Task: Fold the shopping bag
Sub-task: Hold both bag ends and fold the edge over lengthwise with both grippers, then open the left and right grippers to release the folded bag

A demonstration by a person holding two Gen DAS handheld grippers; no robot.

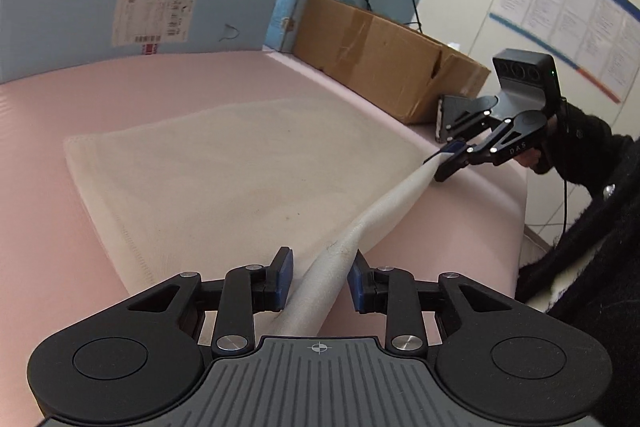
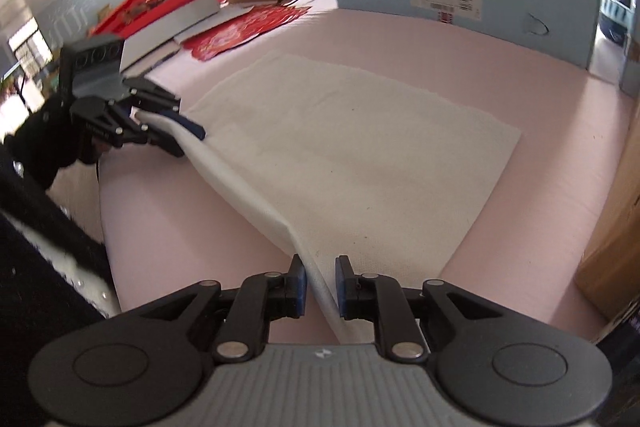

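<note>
Shopping bag (image 1: 240, 167) on pink mat (image 1: 160, 79), edge clamped by left gripper (image 1: 320, 281) and right gripper (image 2: 320, 287).

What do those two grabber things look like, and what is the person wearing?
Both the left gripper and the right gripper are black, with jointed linkage arms, silver pivot pins, blue pads and a ribbed grey body. "DAS" is printed on the right one, which trails a black cable. The person wears a fuzzy black sleeve.

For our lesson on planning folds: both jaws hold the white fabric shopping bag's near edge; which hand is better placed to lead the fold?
Probably right: the right gripper holds the white fabric shopping bag as a flat edge; the left gripper holds it bunched.
</note>
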